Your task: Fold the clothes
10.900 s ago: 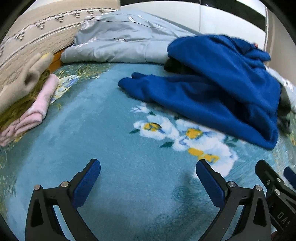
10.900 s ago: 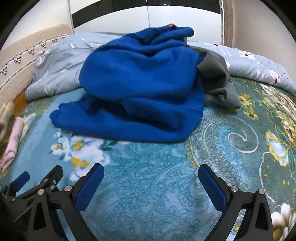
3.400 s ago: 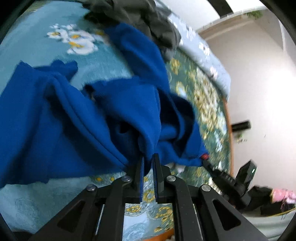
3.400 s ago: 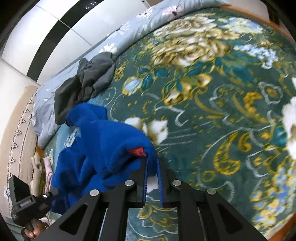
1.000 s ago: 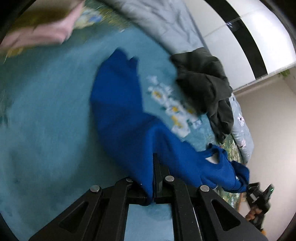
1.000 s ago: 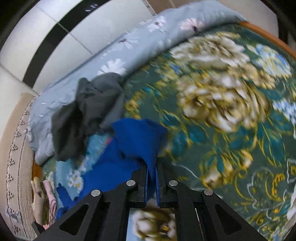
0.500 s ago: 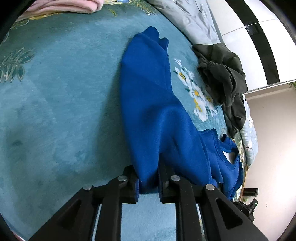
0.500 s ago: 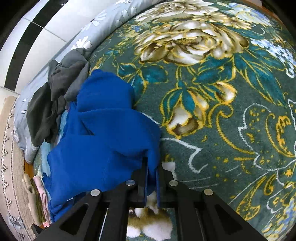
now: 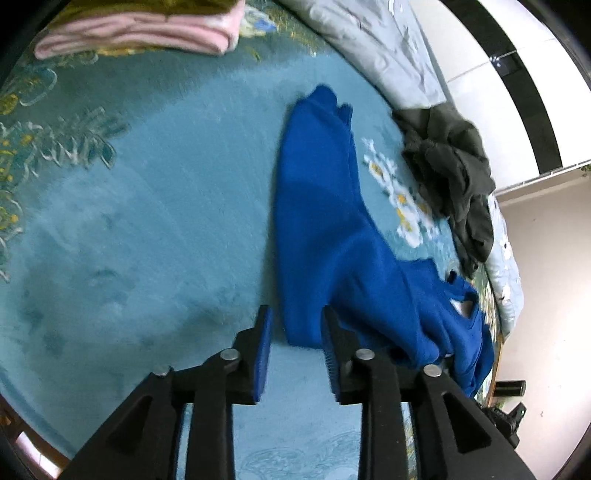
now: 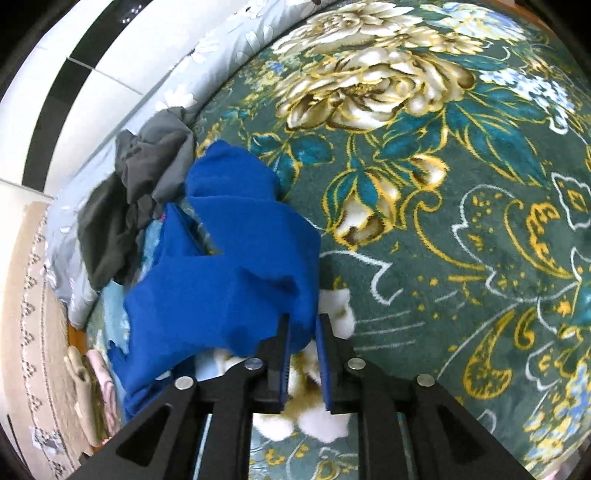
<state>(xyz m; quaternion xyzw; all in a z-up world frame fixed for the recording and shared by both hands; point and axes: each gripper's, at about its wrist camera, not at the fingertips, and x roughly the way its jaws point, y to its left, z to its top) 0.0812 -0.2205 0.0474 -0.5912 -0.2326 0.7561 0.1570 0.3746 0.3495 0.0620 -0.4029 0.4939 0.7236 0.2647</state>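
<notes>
A bed covered by a teal floral blanket (image 9: 147,206) fills the space ahead of the tongs. Beyond it runs a grey quilt (image 9: 388,48), then a white wall with a black stripe (image 9: 517,81). A beige headboard (image 10: 33,295) stands far left of the right tongs.

Layout of garments on the bed.
The sweatshirt (image 9: 325,236) lies stretched across the blanket (image 9: 147,229), its near corner between the fingers of the left claw (image 9: 295,332); its other end lies just ahead of the right claw (image 10: 301,332). A crumpled garment (image 9: 450,173) lies beyond it, beside the quilt (image 9: 388,48). Folded clothes (image 9: 147,33) sit far left.
</notes>
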